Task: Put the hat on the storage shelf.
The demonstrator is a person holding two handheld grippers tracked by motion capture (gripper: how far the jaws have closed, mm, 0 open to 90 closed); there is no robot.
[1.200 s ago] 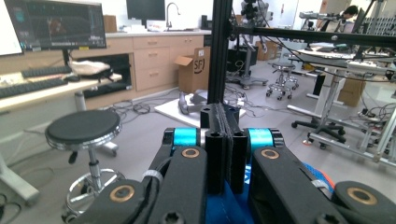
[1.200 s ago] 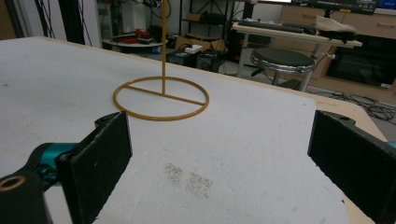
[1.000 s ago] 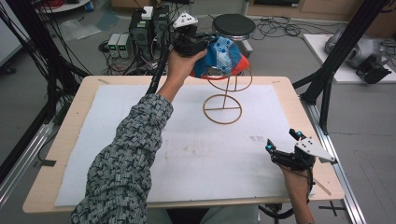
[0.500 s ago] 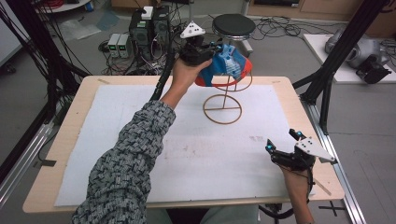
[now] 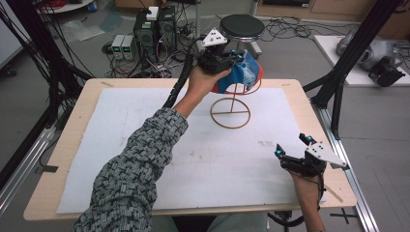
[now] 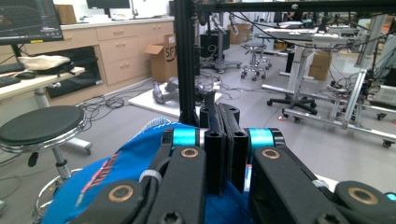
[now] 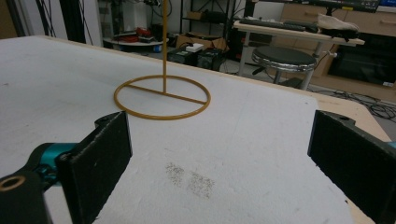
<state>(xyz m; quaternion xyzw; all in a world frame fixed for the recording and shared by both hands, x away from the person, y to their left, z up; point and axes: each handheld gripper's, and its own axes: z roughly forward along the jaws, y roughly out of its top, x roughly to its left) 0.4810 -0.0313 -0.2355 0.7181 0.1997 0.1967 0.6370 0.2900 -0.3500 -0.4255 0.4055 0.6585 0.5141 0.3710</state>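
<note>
Blue cap [image 5: 244, 72] above wire stand [image 5: 231, 112] | black stool [image 5: 241, 25] beyond table [image 5: 72, 145]

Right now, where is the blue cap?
In the high view the blue cap is at the far middle of the table, held up by the left gripper over the top of the wire stand, its jaws shut on the cloth.

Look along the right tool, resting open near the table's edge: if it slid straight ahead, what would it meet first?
Probably the wire stand's ring base, slightly left of the right tool. The white mat between them looks bare; depth is uncertain.
</note>
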